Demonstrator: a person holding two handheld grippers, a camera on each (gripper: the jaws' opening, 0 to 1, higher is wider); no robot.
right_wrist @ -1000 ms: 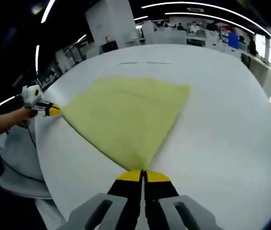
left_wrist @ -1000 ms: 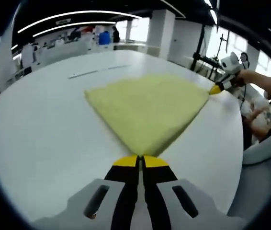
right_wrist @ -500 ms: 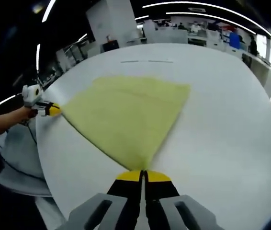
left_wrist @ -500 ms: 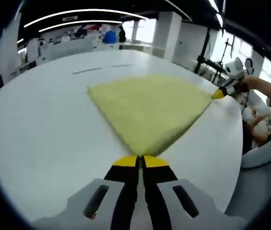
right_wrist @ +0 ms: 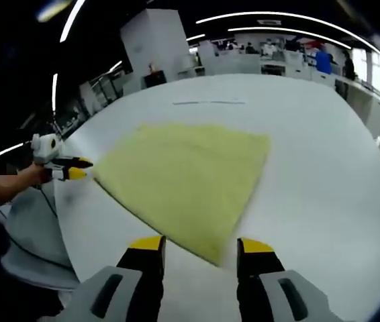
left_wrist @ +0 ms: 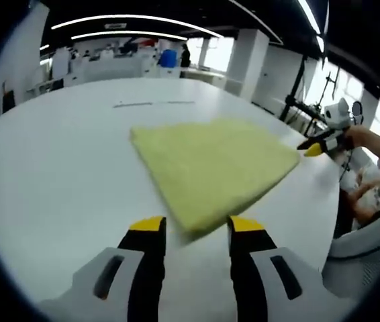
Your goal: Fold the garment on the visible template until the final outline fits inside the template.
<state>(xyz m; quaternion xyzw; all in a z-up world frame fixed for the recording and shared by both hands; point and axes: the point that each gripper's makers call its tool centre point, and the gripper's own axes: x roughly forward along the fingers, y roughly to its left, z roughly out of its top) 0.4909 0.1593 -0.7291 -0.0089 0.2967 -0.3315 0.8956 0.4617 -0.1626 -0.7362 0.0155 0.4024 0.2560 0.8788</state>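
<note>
A pale yellow folded garment [left_wrist: 213, 164] lies flat on the white table [left_wrist: 56, 174]. One corner of it rests between the spread jaws of my left gripper [left_wrist: 195, 225], which is open and holds nothing. In the right gripper view the same garment [right_wrist: 186, 171] reaches with another corner between the jaws of my right gripper [right_wrist: 201, 245], also open. Each gripper shows in the other's view at the cloth's far corner, held by a hand: the right gripper [left_wrist: 316, 146] and the left gripper [right_wrist: 72, 168].
A thin dark line [left_wrist: 153, 103] is marked on the table beyond the garment, also seen as the line [right_wrist: 209, 102]. A grey chair [left_wrist: 368, 238] stands past the near table edge. Desks and people fill the far background.
Both grippers were shut on the garment's near corners and have opened, letting the corners go. The cloth now lies loose on the table.
</note>
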